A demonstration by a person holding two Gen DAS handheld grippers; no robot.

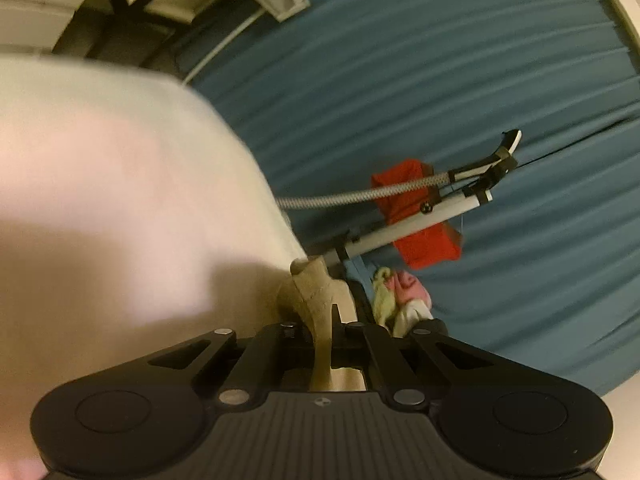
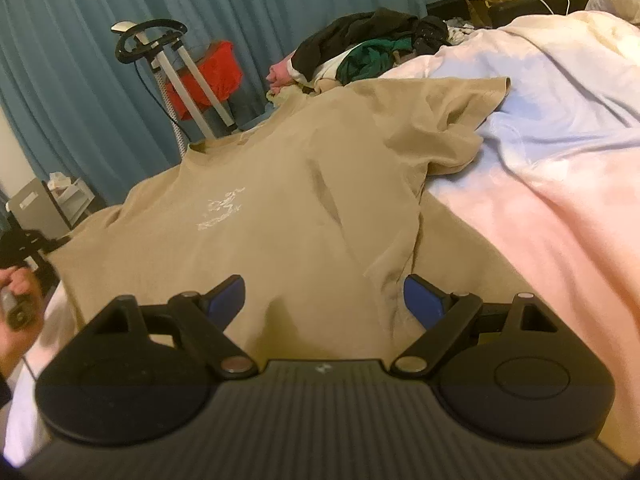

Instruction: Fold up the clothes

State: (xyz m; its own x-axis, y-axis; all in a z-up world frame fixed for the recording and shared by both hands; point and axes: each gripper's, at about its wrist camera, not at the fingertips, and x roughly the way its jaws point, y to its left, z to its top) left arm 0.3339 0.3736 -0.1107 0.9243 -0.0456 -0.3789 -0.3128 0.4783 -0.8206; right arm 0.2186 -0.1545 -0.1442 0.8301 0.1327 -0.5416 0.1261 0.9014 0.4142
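The tan T-shirt lies spread face-up across the bed, collar toward the far edge by the blue curtain and hem toward me. It is soft, matte knit cloth with a small pale print on the chest, a long crease running down the body, and one sleeve bunched into folds toward the middle of the bed, where it rests on the blanket — a fluffy cover, pale pink fading to white, rumpled into broad ridges.

My right gripper hovers just above the hem with its blue-padded fingers spread wide, nothing between them. My left gripper is clamped on a pinched fold of the shirt's edge — the beige fabric stands up between the black fingers, its stitched seam showing. In the right wrist view that gripper sits at the bed's left edge, held in my hand.

At the far end of the bed a pile of clothes sits heaped — black, green, white and pink pieces tangled together. Beside the bed stands a garment steamer with white poles, a black hoop-shaped top and a braided hose, a red cloth draped behind it.
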